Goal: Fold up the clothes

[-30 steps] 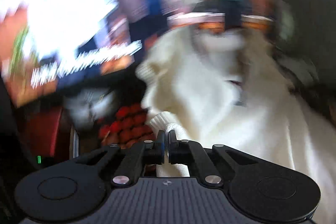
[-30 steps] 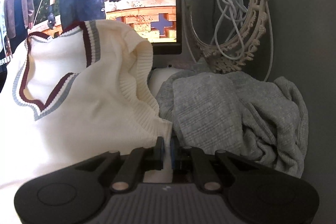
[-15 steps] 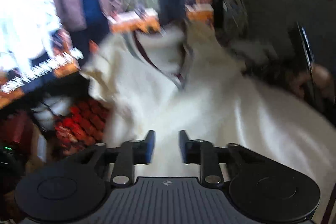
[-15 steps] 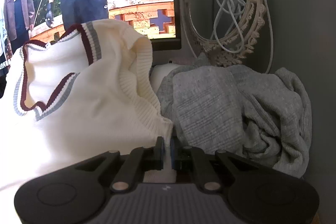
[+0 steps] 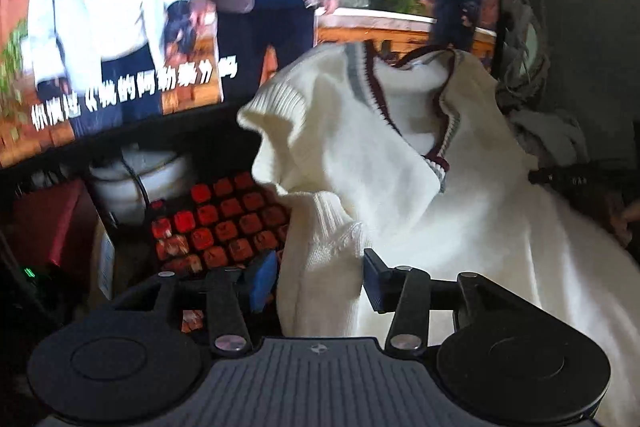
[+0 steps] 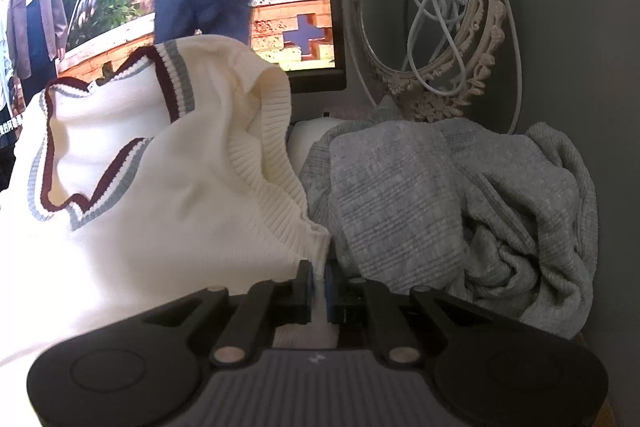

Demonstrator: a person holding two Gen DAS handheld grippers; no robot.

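Since half a second ago the left gripper (image 5: 320, 281) has opened wider, and the vest's (image 5: 400, 187) ribbed edge now lies loose between its spread fingers. Its pads do not press the cloth. The right gripper (image 6: 318, 285) has its fingers nearly together, pinching the vest (image 6: 160, 211) at its ribbed corner. Just right of it lies a grey sweater (image 6: 460, 203). Behind the keyboard (image 5: 224, 227) stands a screen (image 5: 200, 7).

Dim room | bright glow from monitor (image 5: 168, 11) behind | left view softly motion-blurred, subtitles smeared | right view sharper | dark fisheye corners, bent edges | deep shadow under screen
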